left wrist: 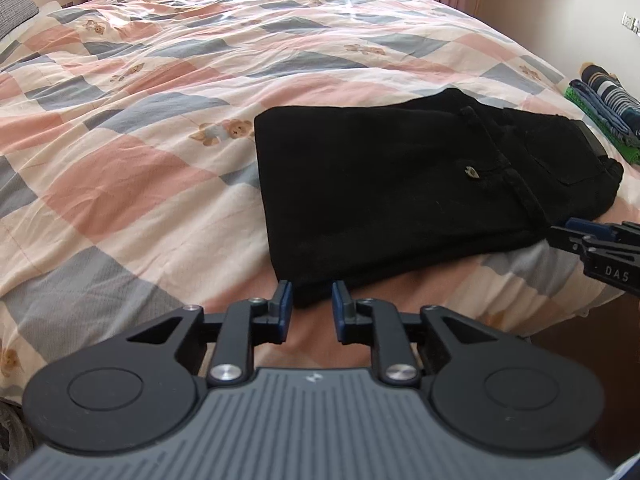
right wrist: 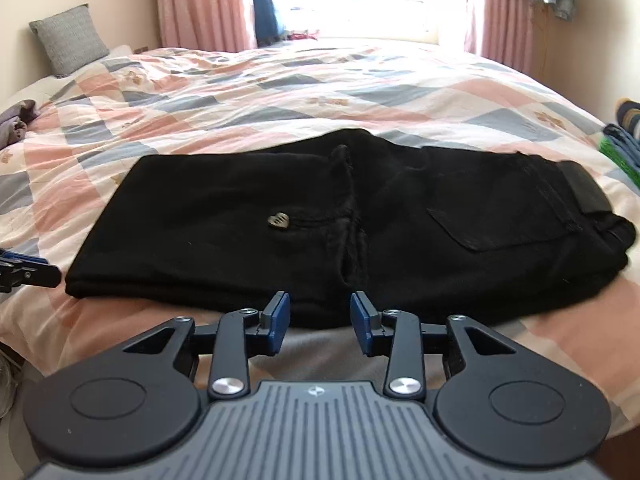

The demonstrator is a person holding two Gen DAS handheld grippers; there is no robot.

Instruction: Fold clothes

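Left wrist view shows the left gripper [left wrist: 311, 305] with its jaws parted and nothing between the pads, at the near left corner of the folded black trousers [left wrist: 400, 192]. These lie flat on the patchwork quilt [left wrist: 140, 140] near the bed's front edge, probably within easy reach. Further right, the right gripper [right wrist: 319, 316] also stands open and empty at the trousers' near edge, so the fold looks released.

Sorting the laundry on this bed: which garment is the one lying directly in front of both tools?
The black trousers, folded flat mid-bed with a small heart-shaped metal stud. The other folded clothes, striped, blue and green, are stacked away at the bed's right edge.
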